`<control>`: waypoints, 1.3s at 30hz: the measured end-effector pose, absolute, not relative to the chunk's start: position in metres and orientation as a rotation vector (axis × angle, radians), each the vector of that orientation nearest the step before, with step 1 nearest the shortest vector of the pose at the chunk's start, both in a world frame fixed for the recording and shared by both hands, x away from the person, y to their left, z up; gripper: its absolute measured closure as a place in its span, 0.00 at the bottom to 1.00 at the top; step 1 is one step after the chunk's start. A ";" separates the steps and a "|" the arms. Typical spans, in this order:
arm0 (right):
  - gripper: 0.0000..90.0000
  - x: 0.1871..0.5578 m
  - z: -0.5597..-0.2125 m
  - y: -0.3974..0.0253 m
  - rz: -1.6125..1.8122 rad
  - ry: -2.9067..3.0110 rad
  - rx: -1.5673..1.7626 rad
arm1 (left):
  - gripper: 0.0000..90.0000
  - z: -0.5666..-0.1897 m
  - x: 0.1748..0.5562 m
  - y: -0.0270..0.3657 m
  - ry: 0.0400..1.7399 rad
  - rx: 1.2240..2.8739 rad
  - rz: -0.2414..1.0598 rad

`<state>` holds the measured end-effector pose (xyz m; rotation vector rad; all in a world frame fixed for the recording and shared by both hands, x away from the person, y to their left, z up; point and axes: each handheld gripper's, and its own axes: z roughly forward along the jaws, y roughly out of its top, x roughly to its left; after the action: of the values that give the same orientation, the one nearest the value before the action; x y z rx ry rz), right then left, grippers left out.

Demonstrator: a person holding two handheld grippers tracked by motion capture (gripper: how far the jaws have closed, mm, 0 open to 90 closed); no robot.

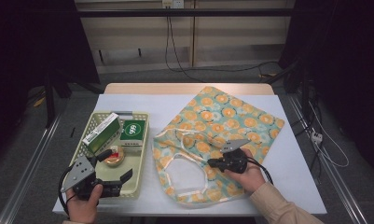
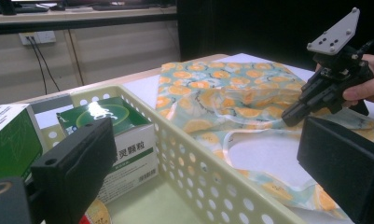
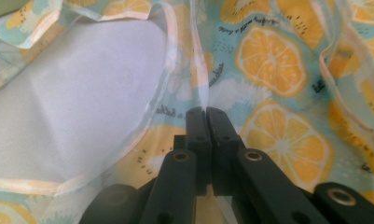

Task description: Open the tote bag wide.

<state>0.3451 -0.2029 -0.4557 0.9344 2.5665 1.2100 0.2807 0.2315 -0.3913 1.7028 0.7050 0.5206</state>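
White covering spreads over the table (image 1: 128,100), which stands before a pale wall with cables hanging down it and dark curtains at either side. On the left half of the table sits a pale yellow perforated basket (image 1: 140,154); inside it lie a green and white box (image 1: 100,132) at the far left, propped at a tilt, a second green box (image 1: 133,132) just beside it to the right, and a small round tin (image 1: 114,157) with a red and yellow top nearer the person. The left gripper (image 1: 124,179), held in the person's left hand (image 1: 84,205), hovers at the near end of the basket with its jaws spread wide apart and nothing between them; in the left gripper view one jaw stands over the basket's inside and the other beyond its right wall. To the right of the basket lies a fabric bag (image 1: 222,121) printed with orange slices on a light blue ground, flat on the table, its cream-edged opening (image 1: 187,175) turned toward the person. The right gripper (image 1: 211,163), in the person's right hand (image 1: 247,175), rests on the bag at the opening's right side, and in the right gripper view its jaws are pressed together on a thin fold of the bag's fabric (image 3: 199,74) near the trimmed edge.
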 end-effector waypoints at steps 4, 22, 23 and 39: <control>1.00 0.348 -0.446 -0.208 1.264 2.540 0.956 | 0.05 -0.392 0.281 0.231 0.706 1.703 0.521; 1.00 0.372 -0.425 -0.245 1.394 2.392 1.102 | 0.05 -0.392 0.281 0.230 0.701 1.709 0.522; 1.00 0.372 -0.425 -0.247 1.395 2.386 1.109 | 0.05 -0.392 0.281 0.230 0.701 1.709 0.521; 1.00 0.392 -0.446 -0.257 1.256 2.371 1.181 | 0.05 -0.392 0.281 0.230 0.702 1.714 0.523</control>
<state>0.3918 -0.2572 -0.4465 1.1815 2.3709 1.2557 0.2810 0.2300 -0.3921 1.7136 0.7019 0.5228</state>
